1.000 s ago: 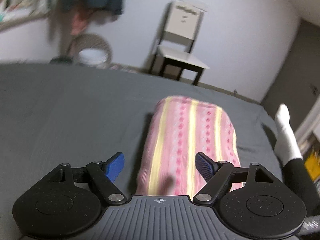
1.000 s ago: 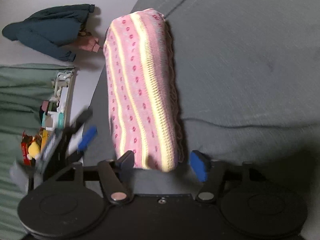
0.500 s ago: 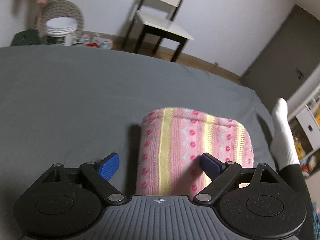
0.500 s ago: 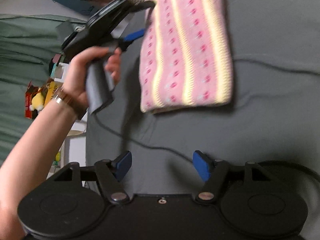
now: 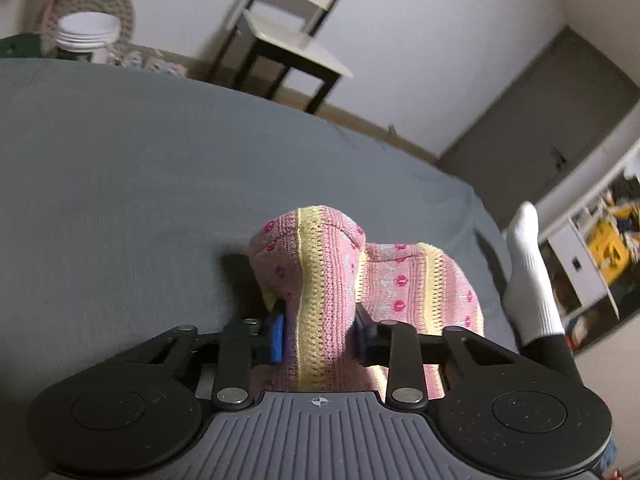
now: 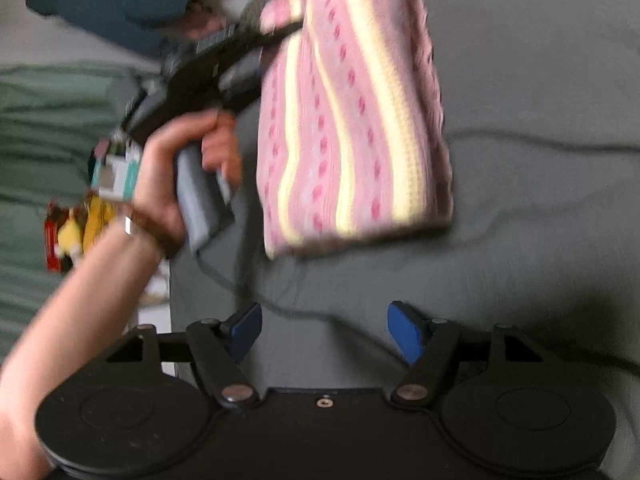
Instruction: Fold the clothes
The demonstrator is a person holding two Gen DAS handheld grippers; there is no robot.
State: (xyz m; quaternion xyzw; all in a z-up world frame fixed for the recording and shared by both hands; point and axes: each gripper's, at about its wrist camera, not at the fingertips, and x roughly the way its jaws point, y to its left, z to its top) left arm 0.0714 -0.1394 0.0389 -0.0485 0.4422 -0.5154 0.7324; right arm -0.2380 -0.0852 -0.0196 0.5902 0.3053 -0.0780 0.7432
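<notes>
One folded garment (image 5: 332, 280) is in play: a pink knit piece with yellow stripes and rows of red dots, lying on the grey bed cover (image 5: 120, 184). Two grippers are in view. The left gripper (image 5: 319, 330) has its two blue-padded fingers pressed in on a bunched ridge of the garment's near edge, pinching it so that the fold rises in a hump between them. The right gripper (image 6: 324, 330) hangs over bare bed cover with its fingers spread and nothing between them, well short of the garment.

In the right wrist view the garment (image 6: 352, 120) is an oblong whose long axis runs away from the camera, stripes along that axis, its near short edge facing the right gripper. A person's hand (image 6: 176, 176) grips the left gripper's handle just beside the garment's left side; this view is blurred.

One foot in a white sock (image 5: 530, 276) rests at the bed's right edge. Beyond the bed stand one chair (image 5: 288, 36) and one white tub (image 5: 86, 38); its contents cannot be seen.
</notes>
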